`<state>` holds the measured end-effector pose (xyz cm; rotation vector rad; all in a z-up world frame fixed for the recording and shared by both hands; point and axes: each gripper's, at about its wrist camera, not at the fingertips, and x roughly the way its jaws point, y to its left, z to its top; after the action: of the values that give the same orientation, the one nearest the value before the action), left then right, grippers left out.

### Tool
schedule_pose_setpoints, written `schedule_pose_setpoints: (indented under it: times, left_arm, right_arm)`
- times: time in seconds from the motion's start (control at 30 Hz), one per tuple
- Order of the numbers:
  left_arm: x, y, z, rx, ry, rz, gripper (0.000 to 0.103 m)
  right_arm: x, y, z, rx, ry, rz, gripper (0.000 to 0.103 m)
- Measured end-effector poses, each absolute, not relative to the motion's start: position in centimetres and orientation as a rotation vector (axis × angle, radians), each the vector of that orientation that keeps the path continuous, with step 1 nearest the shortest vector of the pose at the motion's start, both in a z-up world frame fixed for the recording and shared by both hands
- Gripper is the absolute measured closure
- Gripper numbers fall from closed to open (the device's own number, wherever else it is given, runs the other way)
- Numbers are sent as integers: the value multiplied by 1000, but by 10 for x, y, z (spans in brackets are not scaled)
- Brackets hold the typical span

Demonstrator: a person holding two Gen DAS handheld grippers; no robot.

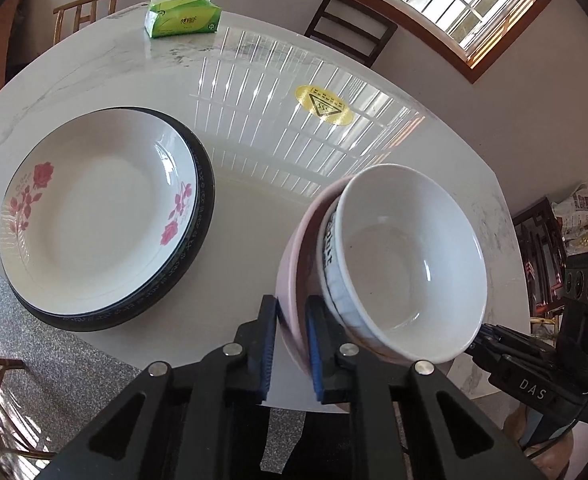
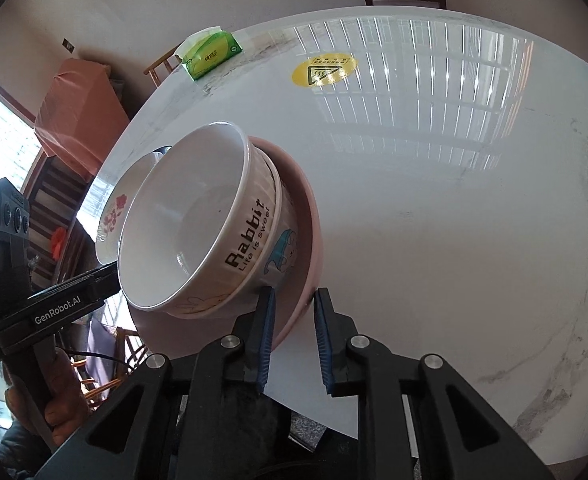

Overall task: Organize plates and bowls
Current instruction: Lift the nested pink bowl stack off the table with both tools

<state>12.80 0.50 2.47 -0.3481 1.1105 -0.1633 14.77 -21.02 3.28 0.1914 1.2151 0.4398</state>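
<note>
A white bowl (image 1: 406, 264) with "Rabbit" lettering sits nested in a pink bowl (image 1: 290, 264). Both are tilted above the white table (image 1: 254, 208). My left gripper (image 1: 290, 344) is shut on the pink bowl's rim, one finger inside and one outside. In the right wrist view my right gripper (image 2: 292, 336) straddles the far rim of the pink bowl (image 2: 308, 240), with a gap on the right side; the white bowl (image 2: 198, 232) leans left. A white rose-patterned plate (image 1: 98, 208) lies on a black plate (image 1: 202, 216) at the left.
A green tissue pack (image 1: 184, 14) lies at the table's far edge. A yellow warning sticker (image 1: 323, 105) marks the table middle. Chairs (image 1: 350, 28) stand around the table. The table's near edge is just below the bowls.
</note>
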Motion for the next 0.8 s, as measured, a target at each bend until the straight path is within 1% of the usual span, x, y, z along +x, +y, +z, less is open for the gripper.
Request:
schedule_pose_setpoints:
  times: [0.37,0.8]
  left_arm:
    - [132,1,23,-329,1111,-150,88]
    - [127,-3,35,-271,1040,-125,89]
  right_arm:
    - [148,-215,32,239,1198,433,84]
    - [145,-219,37,271,1179,443,84]
